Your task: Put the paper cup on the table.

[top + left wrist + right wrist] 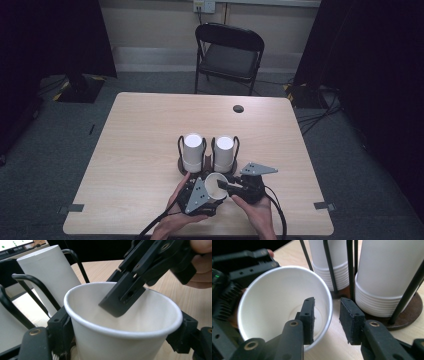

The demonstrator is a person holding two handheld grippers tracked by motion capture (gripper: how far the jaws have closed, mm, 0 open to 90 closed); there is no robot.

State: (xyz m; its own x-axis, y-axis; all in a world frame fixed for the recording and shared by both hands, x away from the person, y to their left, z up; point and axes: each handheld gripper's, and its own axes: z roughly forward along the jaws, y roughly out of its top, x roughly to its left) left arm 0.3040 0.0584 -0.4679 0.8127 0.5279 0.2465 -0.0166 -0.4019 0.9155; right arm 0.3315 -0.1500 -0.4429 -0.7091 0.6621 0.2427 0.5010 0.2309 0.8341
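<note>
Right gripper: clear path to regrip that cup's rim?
Likely yes. The right gripper is open and straddles the cup rim, one jaw inside, one outside; the left gripper holds the cup body lower down.

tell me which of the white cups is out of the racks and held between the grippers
The single loose cup nearest the person, mouth open, gripped by the left gripper. The others sit upside down in two stacks in the wire racks behind it.

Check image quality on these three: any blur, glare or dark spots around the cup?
High view: even light on the table, room edges nearly black, the paper cup small and soft. Left gripper view: cup rim sharp, the cup stack behind slightly soft, no glare. Right gripper view: right gripper jaws crisp, the cup's inside bright but not blown out, the left gripper dark.
</note>
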